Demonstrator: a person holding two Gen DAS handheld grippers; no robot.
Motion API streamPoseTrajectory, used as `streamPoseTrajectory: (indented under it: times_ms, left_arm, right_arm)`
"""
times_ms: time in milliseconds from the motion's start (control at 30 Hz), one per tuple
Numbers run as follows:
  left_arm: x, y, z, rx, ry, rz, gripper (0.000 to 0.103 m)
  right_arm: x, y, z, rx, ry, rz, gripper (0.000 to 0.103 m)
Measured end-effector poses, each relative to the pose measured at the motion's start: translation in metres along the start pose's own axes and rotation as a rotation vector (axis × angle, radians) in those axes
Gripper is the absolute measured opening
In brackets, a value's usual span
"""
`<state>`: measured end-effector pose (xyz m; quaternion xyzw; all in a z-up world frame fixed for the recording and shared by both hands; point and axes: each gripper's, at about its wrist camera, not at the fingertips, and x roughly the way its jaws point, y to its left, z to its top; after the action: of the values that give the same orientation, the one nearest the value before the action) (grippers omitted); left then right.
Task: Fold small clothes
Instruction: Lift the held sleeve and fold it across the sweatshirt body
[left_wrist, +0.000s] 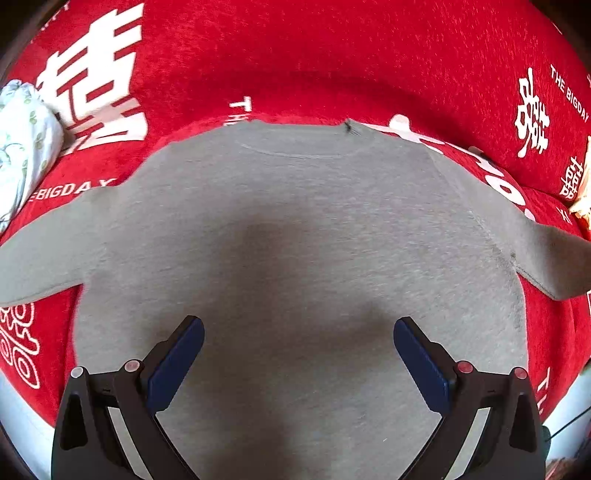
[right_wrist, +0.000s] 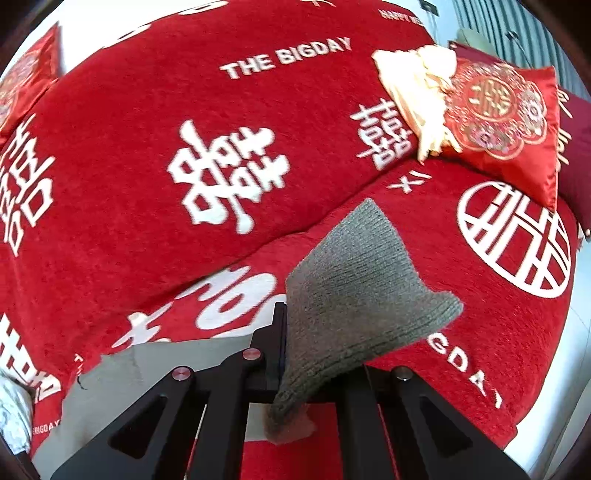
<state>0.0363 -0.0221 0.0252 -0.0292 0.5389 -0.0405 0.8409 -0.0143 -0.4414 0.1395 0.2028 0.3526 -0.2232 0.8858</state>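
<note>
A small grey knitted sweater is spread flat on a red plush blanket with white lettering, directly below and ahead of the left gripper. Its neckline is turned away from that gripper and its hem lies nearest, so the long axis of the body runs straight ahead. The sleeves are stretched out to either side; both cuffs are cut off by the picture edges, and the hem is hidden behind the gripper's black frame. The left gripper is released: its blue-padded fingers are spread wide above the fabric, with nothing between them.

In the right wrist view, the ribbed grey sleeve cuff is grasped by the right gripper, whose jaws are clenched on the knit. The cuff is lifted off the blanket and fans out forward and to the right of the gripper; the right finger is concealed behind it. A red embroidered satin cushion and a cream fringed cloth lie far ahead to the right. A pale patterned cloth is seen far left of the left gripper, partly cut off.
</note>
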Motion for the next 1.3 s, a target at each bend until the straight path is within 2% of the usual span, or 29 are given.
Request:
streamPoseTrajectory:
  times_ms: [400,900,1100,1300]
  left_arm:
    - [-0.015,0.045,-0.019,-0.035,-0.031,0.047,0.103]
    - [-0.017,0.066,-0.037,-0.05,-0.035,0.054,0.103]
    - [-0.021,0.083,-0.04,-0.077,-0.038,0.046,0.103]
    - [-0.027,0.101,-0.042,-0.109,-0.052,0.037,0.103]
  right_arm:
    - [-0.015,0.066,-0.008,-0.072,-0.003,0.082,0.006]
    - [-0.027,0.179,-0.022,-0.195,0.001,0.206,0.006]
    - [-0.018,0.224,-0.043,-0.24,0.051,0.262,0.005]
    - [-0.005,0.255,-0.068,-0.238,0.129,0.375,0.005]
